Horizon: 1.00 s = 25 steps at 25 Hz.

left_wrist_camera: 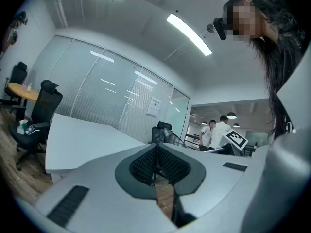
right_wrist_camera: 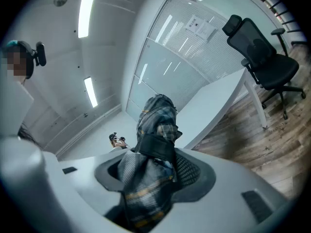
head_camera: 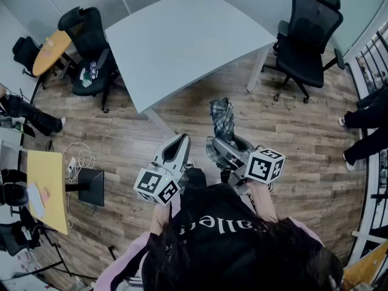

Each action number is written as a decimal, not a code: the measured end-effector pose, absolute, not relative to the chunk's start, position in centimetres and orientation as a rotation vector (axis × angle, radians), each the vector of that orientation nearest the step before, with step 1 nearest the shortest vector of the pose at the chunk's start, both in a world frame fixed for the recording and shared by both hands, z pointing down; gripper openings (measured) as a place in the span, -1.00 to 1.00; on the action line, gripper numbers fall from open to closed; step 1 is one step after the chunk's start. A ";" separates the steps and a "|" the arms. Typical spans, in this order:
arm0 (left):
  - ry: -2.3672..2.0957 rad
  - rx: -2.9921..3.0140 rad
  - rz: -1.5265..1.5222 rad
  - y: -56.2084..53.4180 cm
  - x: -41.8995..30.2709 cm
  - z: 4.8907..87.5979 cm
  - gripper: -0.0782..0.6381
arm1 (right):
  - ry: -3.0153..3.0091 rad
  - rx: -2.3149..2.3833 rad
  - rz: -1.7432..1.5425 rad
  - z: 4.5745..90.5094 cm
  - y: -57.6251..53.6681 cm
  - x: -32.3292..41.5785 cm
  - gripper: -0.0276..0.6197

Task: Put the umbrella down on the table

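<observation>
A folded plaid umbrella [head_camera: 222, 121] sticks out forward from my right gripper [head_camera: 225, 148], held in the air over the wooden floor. In the right gripper view the umbrella [right_wrist_camera: 154, 125], with its dark strap around it, fills the jaws of the right gripper [right_wrist_camera: 149, 171], which are shut on it. My left gripper [head_camera: 180, 143] hovers beside it on the left, apart from the umbrella. Its jaws [left_wrist_camera: 156, 161] are shut with nothing between them. The white table [head_camera: 188, 35] stands a short way ahead, also seen as the white table [left_wrist_camera: 82, 140] and the white table [right_wrist_camera: 214, 106].
Black office chairs stand at the table's right [head_camera: 309, 38] and left [head_camera: 91, 47]. A round yellow table [head_camera: 51, 50] is at the far left, a yellow desk [head_camera: 45, 190] nearer. Cables [head_camera: 76, 156] lie on the floor. A person's legs [head_camera: 364, 117] show at the right edge.
</observation>
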<state>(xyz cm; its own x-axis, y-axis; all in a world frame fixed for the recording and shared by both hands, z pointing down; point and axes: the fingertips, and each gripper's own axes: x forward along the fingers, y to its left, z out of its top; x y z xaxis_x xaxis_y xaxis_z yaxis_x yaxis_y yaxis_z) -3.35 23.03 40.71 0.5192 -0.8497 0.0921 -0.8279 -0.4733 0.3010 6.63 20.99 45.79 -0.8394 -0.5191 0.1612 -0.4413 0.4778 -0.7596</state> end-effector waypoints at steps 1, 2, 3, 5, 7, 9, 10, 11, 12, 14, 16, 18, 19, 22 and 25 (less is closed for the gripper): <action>-1.402 2.457 -0.097 23.0 -3.2 40.7 -0.70 | 2.623 -0.855 -1.305 45.9 21.0 6.8 -0.21; -1.403 2.457 -0.093 22.9 -3.1 40.8 -0.70 | 2.625 -0.855 -1.305 45.9 20.9 6.9 -0.21; -1.405 2.456 -0.090 22.9 -3.0 40.8 -0.70 | 2.625 -0.855 -1.305 46.0 20.9 7.1 -0.21; -1.411 2.452 -0.086 23.0 -2.9 40.8 -0.70 | 2.622 -0.859 -1.307 46.0 21.0 7.3 -0.21; -1.420 2.449 -0.081 23.2 -3.1 40.7 -0.70 | 2.618 -0.868 -1.308 46.0 21.2 7.3 -0.21; -1.428 2.448 -0.079 23.3 -3.3 40.6 -0.70 | 2.626 -0.879 -1.301 46.0 21.4 7.4 -0.21; -1.431 2.448 -0.077 23.3 -3.4 40.6 -0.70 | 2.633 -0.883 -1.295 46.0 21.5 7.5 -0.21; -1.434 2.448 -0.075 23.3 -3.4 40.6 -0.70 | 2.640 -0.886 -1.289 46.0 21.5 7.7 -0.21; -1.435 2.448 -0.071 23.3 -3.3 40.5 -0.70 | 2.645 -0.889 -1.284 46.1 21.5 7.8 -0.21; -1.433 2.451 -0.060 23.4 -3.1 40.5 -0.70 | 2.647 -0.897 -1.278 46.2 21.5 8.2 -0.21; -1.427 2.455 -0.048 23.3 -2.9 40.5 -0.70 | 2.642 -0.909 -1.277 46.3 21.3 8.4 -0.21; -1.419 2.458 -0.044 23.0 -2.9 40.4 -0.70 | 2.637 -0.921 -1.279 46.4 21.1 8.5 -0.21; -1.414 2.460 -0.045 22.8 -2.9 40.3 -0.70 | 2.635 -0.926 -1.278 46.4 21.1 8.5 -0.21; -1.402 2.470 -0.039 22.4 -2.7 40.1 -0.70 | 2.635 -0.946 -1.266 46.4 20.8 8.7 -0.21; -1.392 2.476 -0.023 22.1 -2.2 40.2 -0.70 | 2.623 -0.971 -1.260 46.6 20.3 9.5 -0.21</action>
